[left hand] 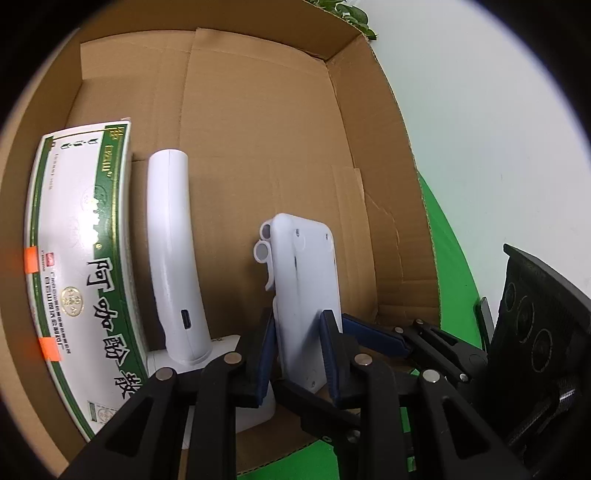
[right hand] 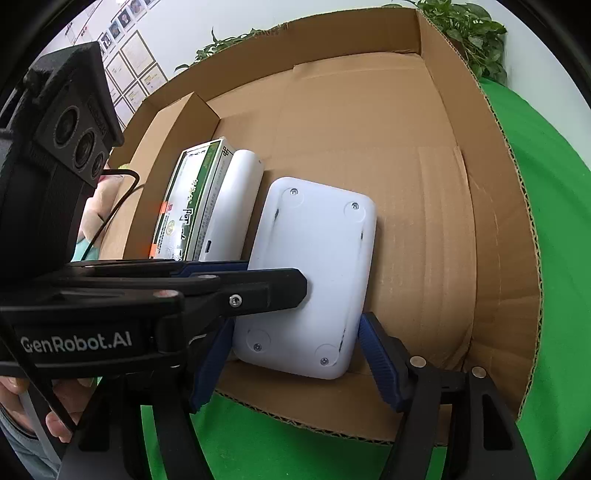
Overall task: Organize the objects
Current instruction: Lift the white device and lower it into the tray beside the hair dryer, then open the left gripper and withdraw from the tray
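Observation:
A flat white device (left hand: 306, 266) (right hand: 314, 266) with screws at its corners hangs tilted inside an open cardboard box (left hand: 258, 110) (right hand: 424, 166). My left gripper (left hand: 301, 354) (right hand: 266, 275) is shut on its thin near edge, one blue pad on each face. My right gripper (right hand: 295, 363) is shut across the device's width at its near end, and one of its blue fingers (left hand: 373, 332) shows in the left wrist view. A green-and-white medicine carton (left hand: 81, 258) (right hand: 188, 206) and a long white gadget (left hand: 173, 258) (right hand: 236, 206) with a USB port lie along the box's left wall, just left of the device.
The box rests on a green cloth (left hand: 447, 258) (right hand: 546, 221). Bare cardboard floor lies right of and beyond the device. Leafy plants (right hand: 469, 33) stand behind the box, and framed papers (right hand: 136, 70) hang on the wall. A hand (right hand: 55, 417) holds the left gripper.

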{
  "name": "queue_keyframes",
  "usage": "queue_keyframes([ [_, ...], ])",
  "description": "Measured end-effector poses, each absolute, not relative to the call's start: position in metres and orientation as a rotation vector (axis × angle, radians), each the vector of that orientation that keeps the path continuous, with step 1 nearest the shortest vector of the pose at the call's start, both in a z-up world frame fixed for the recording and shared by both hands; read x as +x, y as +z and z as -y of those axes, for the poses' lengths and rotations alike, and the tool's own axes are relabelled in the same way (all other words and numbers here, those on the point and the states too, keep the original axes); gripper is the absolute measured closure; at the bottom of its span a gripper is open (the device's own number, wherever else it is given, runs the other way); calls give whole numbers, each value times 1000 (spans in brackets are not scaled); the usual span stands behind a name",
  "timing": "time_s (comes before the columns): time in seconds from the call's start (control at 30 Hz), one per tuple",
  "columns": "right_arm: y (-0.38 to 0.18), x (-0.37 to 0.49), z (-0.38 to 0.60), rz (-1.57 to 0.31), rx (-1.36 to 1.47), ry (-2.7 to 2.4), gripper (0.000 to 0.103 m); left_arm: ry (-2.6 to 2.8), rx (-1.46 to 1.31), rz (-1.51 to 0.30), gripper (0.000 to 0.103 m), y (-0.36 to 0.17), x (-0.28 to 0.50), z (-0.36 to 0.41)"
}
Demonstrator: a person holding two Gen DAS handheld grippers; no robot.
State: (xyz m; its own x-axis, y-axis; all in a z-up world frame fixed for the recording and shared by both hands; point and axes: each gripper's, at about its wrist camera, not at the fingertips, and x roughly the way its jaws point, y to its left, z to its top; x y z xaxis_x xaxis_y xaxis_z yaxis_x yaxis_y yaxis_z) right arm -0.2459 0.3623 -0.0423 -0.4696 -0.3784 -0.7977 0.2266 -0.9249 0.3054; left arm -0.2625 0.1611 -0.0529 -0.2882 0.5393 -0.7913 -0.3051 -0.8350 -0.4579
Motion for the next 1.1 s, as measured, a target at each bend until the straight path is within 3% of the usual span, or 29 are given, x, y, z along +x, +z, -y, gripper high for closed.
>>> queue_keyframes([
  [0.33,-29,-244,-363,239,1362,-2402,34,2185,-1381,291,81,-31,-251,-141],
  [0.47,-35,-247,-360,193,1411,-2430,52,2234,-1322,288,81,-15,-235,-127],
  [0.57,-35,-246,-357,159,1405,-2443,52,2303,-1269,277,81,-5,-220,-101],
  [0.67,-31,-238,-358,155,1376,-2513,52,2450,-1184,240,71,4,-197,-78],
  [0.7,-26,-232,-359,146,1361,-2581,50,2492,-1155,232,64,6,-190,-72],
  [0.73,-21,-225,-359,148,1338,-2628,39,2551,-1117,215,51,6,-183,-63],
  [0.77,-15,-214,-358,170,1281,-2680,15,2636,-1069,185,44,7,-174,-54],
  [0.8,-9,-203,-356,191,1219,-2728,4,2728,-1017,154,33,6,-168,-48],
  [0.83,-4,-189,-353,200,1149,-2782,0,2818,-952,114,26,4,-157,-42],
  [0.97,0,-157,-314,98,984,-2861,0,3003,-847,-42,21,-15,-145,-36],
  [1.1,-8,-154,-277,-6,886,-2902,1,3044,-899,-25,22,-31,-146,-17],
])
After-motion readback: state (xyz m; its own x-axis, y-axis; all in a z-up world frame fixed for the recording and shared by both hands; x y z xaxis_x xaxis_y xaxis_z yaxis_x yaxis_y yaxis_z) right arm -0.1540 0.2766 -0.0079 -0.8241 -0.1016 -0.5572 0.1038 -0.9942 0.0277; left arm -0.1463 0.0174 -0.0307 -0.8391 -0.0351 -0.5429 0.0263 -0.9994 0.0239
